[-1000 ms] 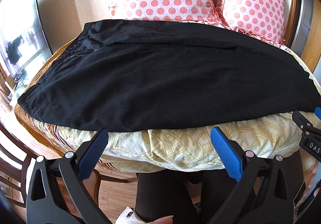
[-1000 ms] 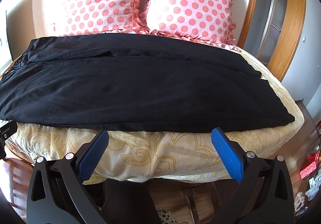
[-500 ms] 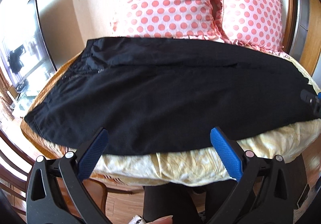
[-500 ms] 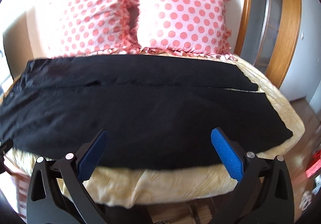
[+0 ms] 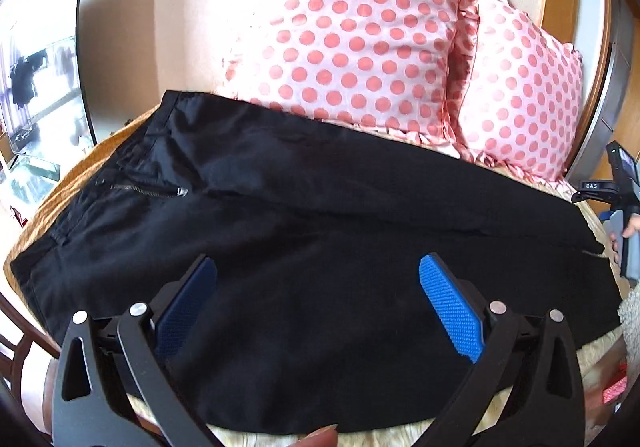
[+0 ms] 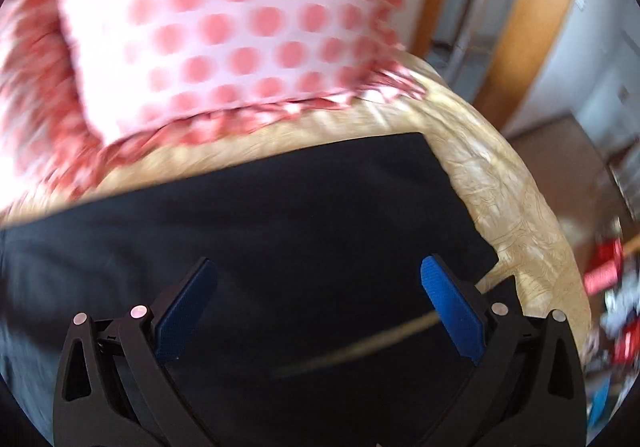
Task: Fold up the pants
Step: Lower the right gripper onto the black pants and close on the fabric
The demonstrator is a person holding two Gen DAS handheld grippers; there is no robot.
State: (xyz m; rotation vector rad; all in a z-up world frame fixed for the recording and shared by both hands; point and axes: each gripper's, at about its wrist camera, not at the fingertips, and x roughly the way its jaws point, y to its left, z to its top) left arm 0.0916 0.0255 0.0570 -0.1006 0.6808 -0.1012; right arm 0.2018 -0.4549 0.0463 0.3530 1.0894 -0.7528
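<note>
Black pants lie flat across the bed, waistband and zipper at the left, legs running right. My left gripper hovers open over the near leg around mid-length, nothing between its blue pads. In the right wrist view, which is motion-blurred, my right gripper is open above the leg ends of the pants, whose hem corner sits just beyond the right pad. The right gripper's body shows at the far right edge of the left wrist view.
Two pink polka-dot pillows lean at the back, right behind the pants. The yellow patterned bedspread drops off at the right. A glass cabinet stands left; a wooden door frame stands right. Red clutter lies on the floor.
Both grippers have moved forward from the bed's near edge to above the pants. The right one swung toward the hem end. Both stay open.
</note>
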